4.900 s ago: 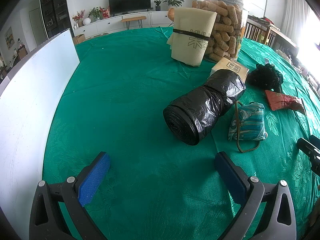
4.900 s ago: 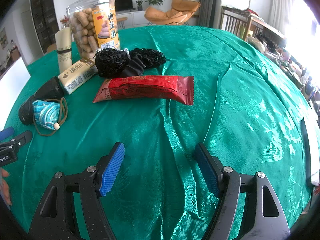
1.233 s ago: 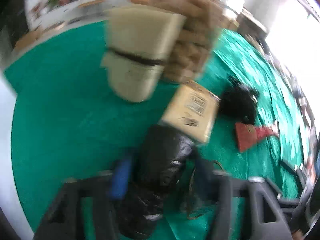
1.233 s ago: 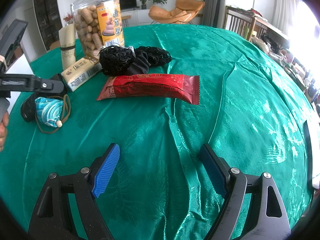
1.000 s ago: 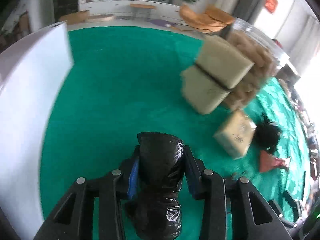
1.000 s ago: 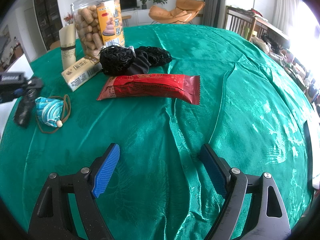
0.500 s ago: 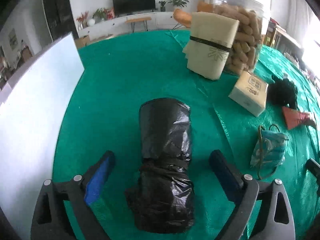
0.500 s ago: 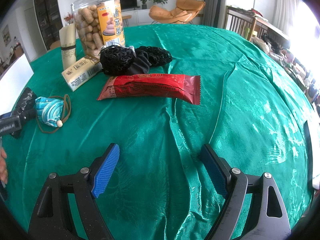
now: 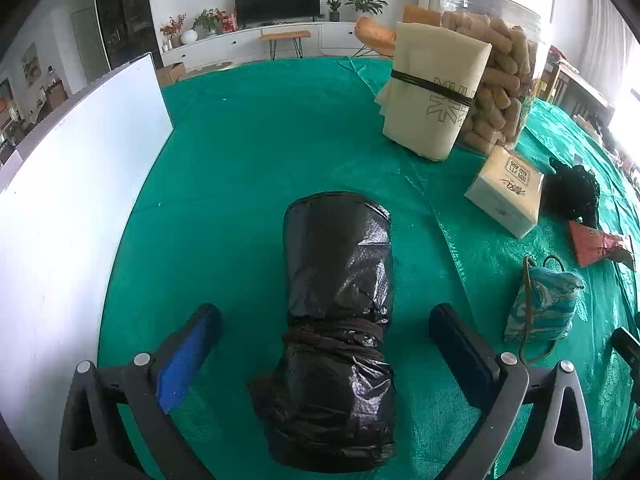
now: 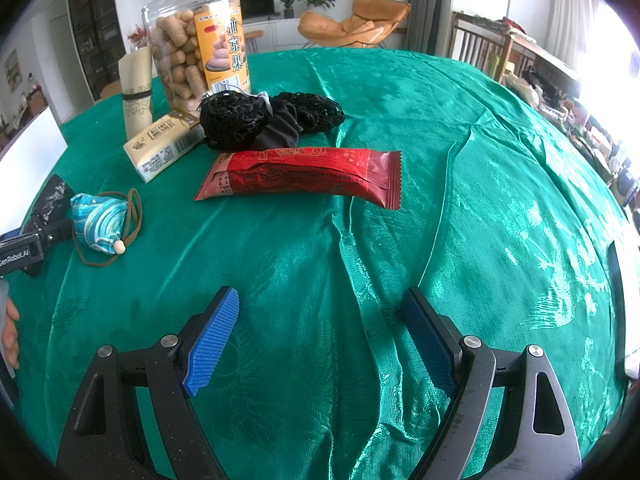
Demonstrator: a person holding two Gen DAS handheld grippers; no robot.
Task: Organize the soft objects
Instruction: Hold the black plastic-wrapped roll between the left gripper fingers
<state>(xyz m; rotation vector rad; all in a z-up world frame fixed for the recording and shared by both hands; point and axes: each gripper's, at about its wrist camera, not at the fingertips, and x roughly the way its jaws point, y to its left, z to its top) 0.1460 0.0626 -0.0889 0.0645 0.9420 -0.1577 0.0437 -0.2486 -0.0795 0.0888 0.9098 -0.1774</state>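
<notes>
A black roll of plastic bags [image 9: 338,320] lies on the green tablecloth between the fingers of my left gripper [image 9: 324,344], which is open and not touching it. A blue patterned pouch [image 9: 540,304] with a brown cord lies to its right; it also shows in the right wrist view [image 10: 100,222]. A black mesh bundle [image 10: 264,120] and a red snack packet [image 10: 304,176] lie further on. My right gripper [image 10: 320,332] is open and empty over bare cloth in front of the packet.
A white board [image 9: 60,208] stands along the table's left edge. A beige paper roll [image 9: 432,92], a jar of snacks [image 10: 196,44] and a small tissue pack [image 9: 506,190] stand at the back. The cloth [image 10: 500,184] is wrinkled at the right.
My left gripper, which held the black roll a second ago, has opened and left it lying on the cloth nearer the white board. The right gripper has not moved.
</notes>
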